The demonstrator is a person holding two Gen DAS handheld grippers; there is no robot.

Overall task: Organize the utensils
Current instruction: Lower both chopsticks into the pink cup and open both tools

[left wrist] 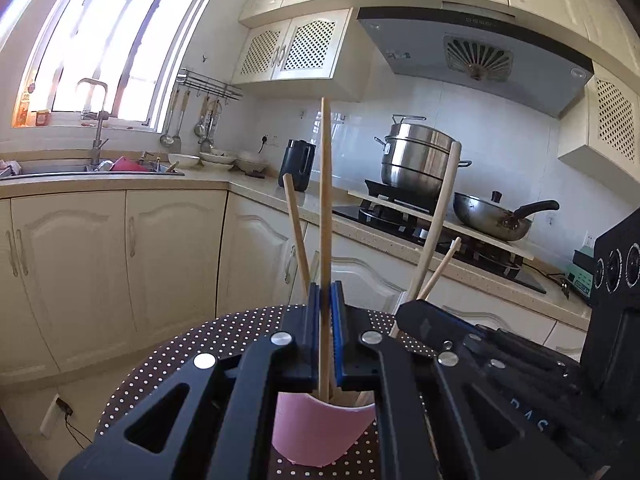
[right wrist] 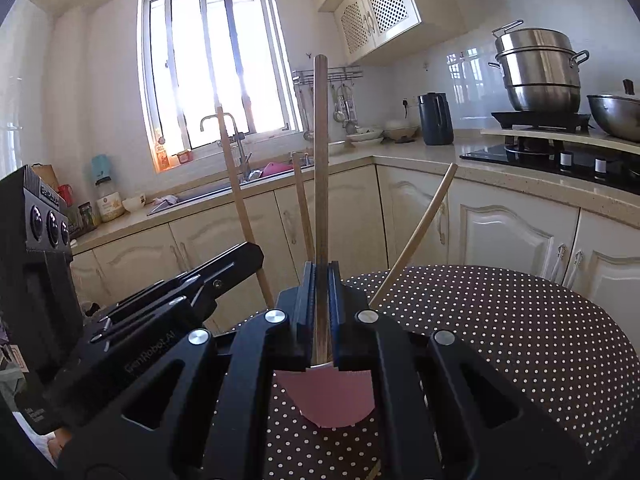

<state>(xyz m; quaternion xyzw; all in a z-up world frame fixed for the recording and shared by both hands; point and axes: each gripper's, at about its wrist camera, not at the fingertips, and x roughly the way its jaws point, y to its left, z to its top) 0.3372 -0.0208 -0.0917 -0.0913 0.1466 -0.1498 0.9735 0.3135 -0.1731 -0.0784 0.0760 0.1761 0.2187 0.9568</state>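
A round tabletop [right wrist: 520, 340] under a brown cloth with white dots carries the work, and on it stands a pink cup [left wrist: 320, 432] that serves as the holder. Both tools hang directly over it, side by side. The left gripper [left wrist: 326, 308] has its jaws pinching a pale wooden chopstick [left wrist: 325, 200] held upright, its lower end already inside the cup's mouth. The right gripper [right wrist: 321, 292] has its jaws pinching a darker wooden chopstick [right wrist: 320, 160], also upright, with its lower end at the cup's rim. Several other chopsticks [left wrist: 438, 216] already lean loosely in the cup, fanning outward. By the look of it, most of the sorting is finished: what seems left is to let go of these two sticks so they drop in with the rest.
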